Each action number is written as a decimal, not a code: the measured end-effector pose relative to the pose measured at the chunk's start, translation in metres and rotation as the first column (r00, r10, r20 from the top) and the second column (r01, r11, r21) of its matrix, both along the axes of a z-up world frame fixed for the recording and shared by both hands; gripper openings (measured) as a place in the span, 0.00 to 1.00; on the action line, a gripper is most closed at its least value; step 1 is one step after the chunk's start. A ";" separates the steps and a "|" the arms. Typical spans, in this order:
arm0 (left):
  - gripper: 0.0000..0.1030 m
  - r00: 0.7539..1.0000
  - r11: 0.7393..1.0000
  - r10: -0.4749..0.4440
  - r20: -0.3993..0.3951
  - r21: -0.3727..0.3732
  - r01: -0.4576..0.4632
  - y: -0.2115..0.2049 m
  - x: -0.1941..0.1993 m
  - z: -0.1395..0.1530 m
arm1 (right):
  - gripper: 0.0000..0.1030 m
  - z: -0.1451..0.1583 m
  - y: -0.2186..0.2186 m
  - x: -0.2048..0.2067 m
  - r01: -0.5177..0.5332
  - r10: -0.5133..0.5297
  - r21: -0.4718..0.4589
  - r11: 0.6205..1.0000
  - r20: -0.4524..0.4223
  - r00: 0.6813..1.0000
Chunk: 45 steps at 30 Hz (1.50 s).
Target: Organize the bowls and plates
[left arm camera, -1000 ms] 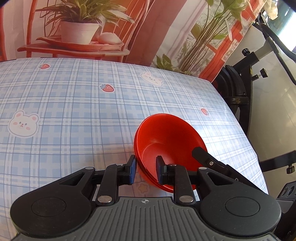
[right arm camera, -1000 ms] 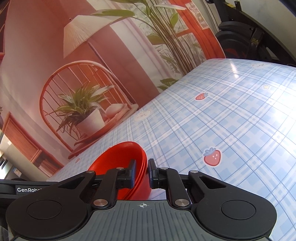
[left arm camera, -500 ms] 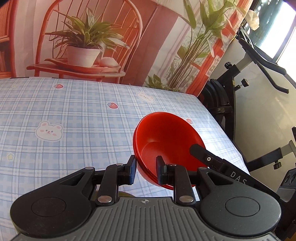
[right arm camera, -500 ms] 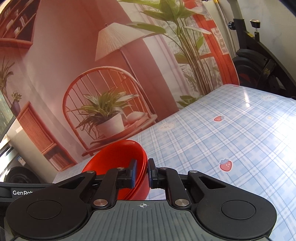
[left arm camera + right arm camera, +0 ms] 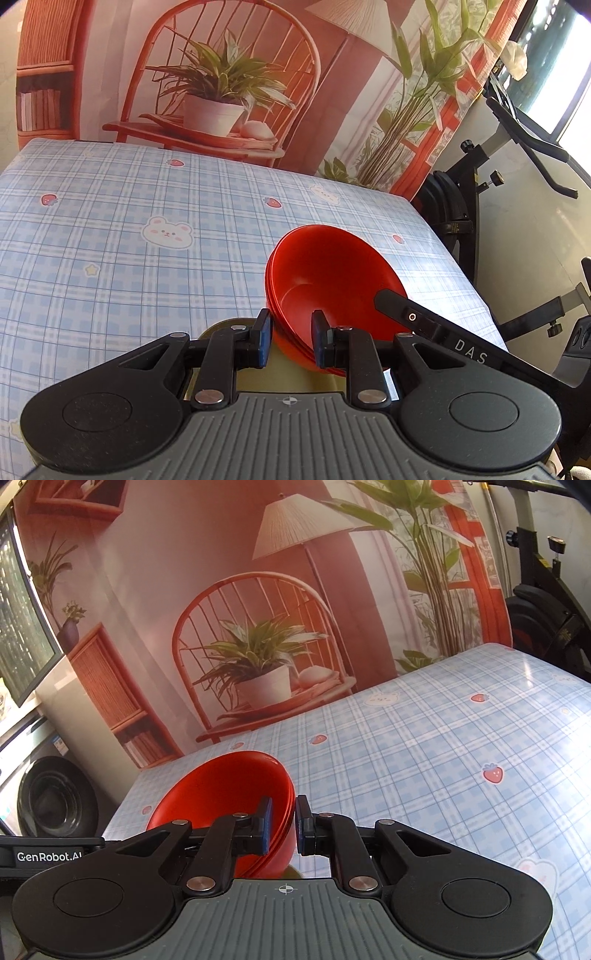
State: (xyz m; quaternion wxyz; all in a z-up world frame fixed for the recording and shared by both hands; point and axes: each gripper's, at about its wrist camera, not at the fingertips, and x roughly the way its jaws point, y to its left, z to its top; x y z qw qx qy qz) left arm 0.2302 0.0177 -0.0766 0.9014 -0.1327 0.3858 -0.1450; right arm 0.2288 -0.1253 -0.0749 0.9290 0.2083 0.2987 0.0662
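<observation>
A stack of red bowls (image 5: 332, 280) is held between both grippers, above the blue plaid tablecloth (image 5: 129, 240). My left gripper (image 5: 291, 338) is shut on the stack's left rim, one finger inside the bowl and one outside. My right gripper (image 5: 282, 823) is shut on the opposite rim of the same red bowls (image 5: 225, 794). A pale yellow-green plate (image 5: 266, 373) shows just below the stack, mostly hidden behind the left gripper; a sliver of it shows in the right wrist view (image 5: 295, 871).
The table's right edge (image 5: 461, 273) drops off toward a black exercise bike (image 5: 498, 192). A printed backdrop with a chair and plant (image 5: 258, 657) hangs behind the table. A washing machine (image 5: 51, 805) stands past the table's left end.
Both grippers have lifted the red bowls higher and pulled back; more of the table and backdrop shows. The yellow-green plate has come into view beneath the stack.
</observation>
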 end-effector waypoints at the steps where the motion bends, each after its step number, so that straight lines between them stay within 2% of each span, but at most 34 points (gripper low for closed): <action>1: 0.23 1.000 1.000 0.005 0.001 0.004 -0.005 0.001 -0.003 -0.002 | 0.12 -0.002 0.004 -0.001 -0.009 0.009 -0.004 1.000 -0.014 1.000; 13: 0.23 0.999 0.998 0.032 -0.014 0.047 -0.031 0.017 -0.018 -0.016 | 0.12 -0.018 0.031 -0.009 -0.087 0.080 -0.064 0.994 -0.105 0.991; 29: 0.23 0.996 0.998 0.050 -0.070 0.052 -0.046 0.015 -0.026 -0.036 | 0.12 -0.031 0.033 -0.022 -0.117 0.105 -0.079 0.990 -0.141 0.984; 34: 0.26 0.995 0.998 0.056 -0.084 0.041 -0.053 0.016 -0.029 -0.038 | 0.13 -0.031 0.034 -0.026 -0.122 0.110 -0.079 0.989 -0.141 0.984; 39: 0.39 0.996 0.998 0.054 -0.071 0.026 -0.052 0.017 -0.035 -0.031 | 0.22 -0.026 0.032 -0.032 -0.101 0.088 -0.093 0.991 -0.130 0.988; 45: 0.41 0.999 0.997 0.052 -0.004 0.049 -0.052 0.014 -0.055 -0.011 | 0.32 -0.007 0.021 -0.046 -0.039 0.031 -0.111 0.993 -0.076 0.997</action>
